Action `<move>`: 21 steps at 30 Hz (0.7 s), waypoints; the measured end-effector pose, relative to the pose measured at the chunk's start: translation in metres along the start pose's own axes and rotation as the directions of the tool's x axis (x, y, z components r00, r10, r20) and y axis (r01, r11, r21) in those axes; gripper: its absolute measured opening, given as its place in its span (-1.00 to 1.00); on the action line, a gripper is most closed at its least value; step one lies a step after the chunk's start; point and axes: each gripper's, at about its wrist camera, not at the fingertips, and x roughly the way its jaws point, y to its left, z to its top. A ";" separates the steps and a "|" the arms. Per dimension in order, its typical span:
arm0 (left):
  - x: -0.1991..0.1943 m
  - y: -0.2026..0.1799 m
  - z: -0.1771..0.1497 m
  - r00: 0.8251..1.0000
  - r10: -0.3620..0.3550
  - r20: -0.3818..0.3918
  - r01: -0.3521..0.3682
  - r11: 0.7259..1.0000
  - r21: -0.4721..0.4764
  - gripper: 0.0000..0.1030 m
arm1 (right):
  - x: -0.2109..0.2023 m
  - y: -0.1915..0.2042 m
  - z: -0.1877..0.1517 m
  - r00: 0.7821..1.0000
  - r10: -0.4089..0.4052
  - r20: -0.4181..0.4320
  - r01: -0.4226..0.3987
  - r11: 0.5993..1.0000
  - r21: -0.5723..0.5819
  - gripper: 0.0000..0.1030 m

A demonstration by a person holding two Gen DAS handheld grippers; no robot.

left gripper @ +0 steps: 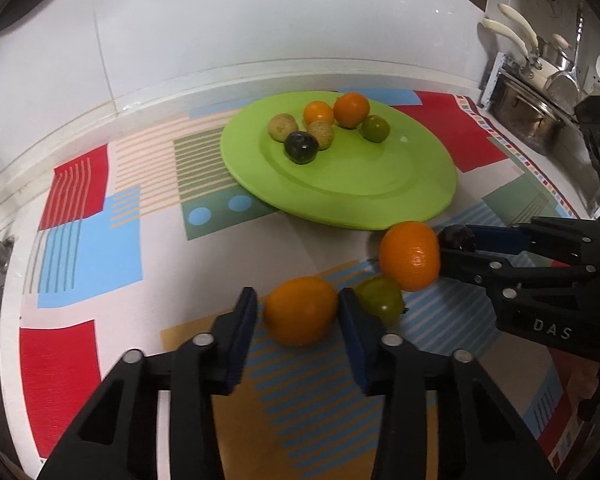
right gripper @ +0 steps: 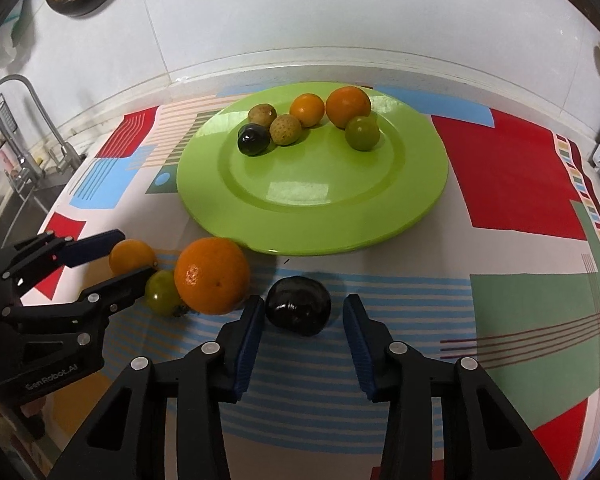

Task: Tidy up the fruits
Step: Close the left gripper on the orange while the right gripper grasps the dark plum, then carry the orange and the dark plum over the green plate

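Plate [right gripper: 312, 220] sits on the mat [right gripper: 520, 168], toward the wall, six fruits bunched on its far half. Four fruits on the mat in front of its near rim: small orange [left gripper: 300, 310] leftmost, between the left gripper's [left gripper: 298, 312] pads; stemmed fruit [left gripper: 380, 296] just right of it, touching the large orange [left gripper: 410, 255]; plum [right gripper: 299, 306] rightmost, inside the right gripper [right gripper: 304, 308]. Faucet [right gripper: 20, 92] far left, pots [left gripper: 532, 116] far right.

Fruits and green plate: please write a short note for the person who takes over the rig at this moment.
Left gripper: closed on the small orange, which lies on the mat.
Right gripper: open around the dark fruit; one pad touches it, the other does not.
Done: six fruits are on the green plate.
Left: four on the mat, namely those two, the big orange and the green fruit.
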 end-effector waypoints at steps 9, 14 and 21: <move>-0.006 0.000 0.000 1.000 0.007 0.012 -0.007 1.000 -0.028 -0.28 | -0.002 0.001 -0.002 1.000 0.003 0.001 -0.003 1.000 0.002 -0.37; -0.018 -0.004 0.001 1.000 0.009 0.029 -0.008 0.999 -0.045 -0.28 | -0.011 0.001 -0.004 1.000 0.012 0.015 -0.012 1.000 0.007 -0.37; -0.038 -0.010 0.003 0.998 0.009 0.060 -0.005 0.999 -0.051 -0.28 | -0.030 0.001 -0.004 0.998 0.026 0.050 -0.027 1.000 0.012 -0.37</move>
